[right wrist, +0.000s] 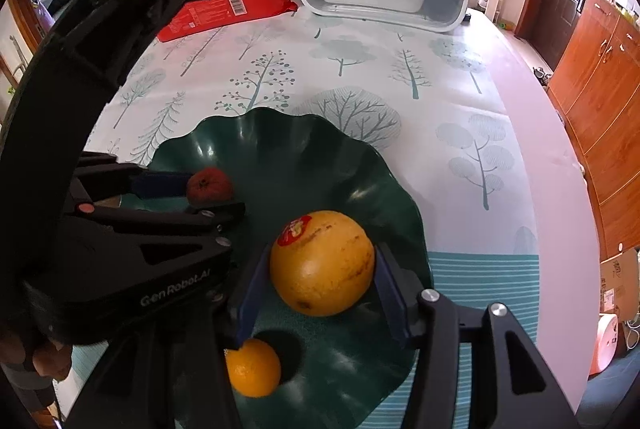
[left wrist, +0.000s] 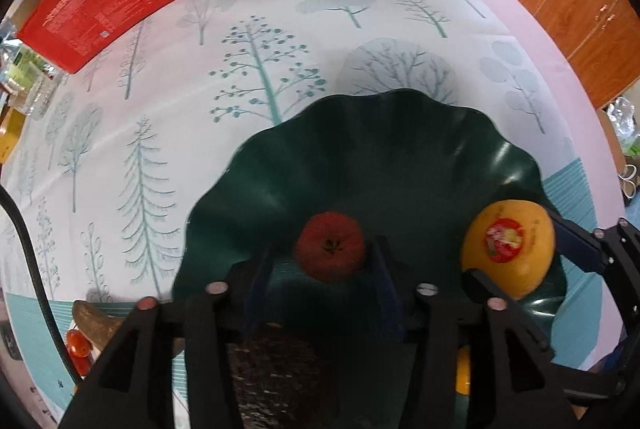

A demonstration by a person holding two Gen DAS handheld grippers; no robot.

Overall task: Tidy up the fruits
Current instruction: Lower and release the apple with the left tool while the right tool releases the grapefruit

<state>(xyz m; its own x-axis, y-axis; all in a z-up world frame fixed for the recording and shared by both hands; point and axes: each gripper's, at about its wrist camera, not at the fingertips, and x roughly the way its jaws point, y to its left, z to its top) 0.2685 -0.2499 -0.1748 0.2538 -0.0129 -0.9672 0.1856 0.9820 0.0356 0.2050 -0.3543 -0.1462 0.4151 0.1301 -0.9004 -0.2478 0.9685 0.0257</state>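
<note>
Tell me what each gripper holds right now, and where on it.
Right gripper clamps the large yellow fruit across its sides, in the green bowl. Left gripper holds nothing; the small red fruit sits loose between its open fingers.

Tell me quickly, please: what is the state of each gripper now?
Left gripper: open, small red fruit loose between its fingers, in the green bowl.
Right gripper: closed on the large yellow fruit.

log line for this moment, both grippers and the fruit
left hand-held gripper: open around apple | right hand-held gripper: around grapefruit | both in bowl
</note>
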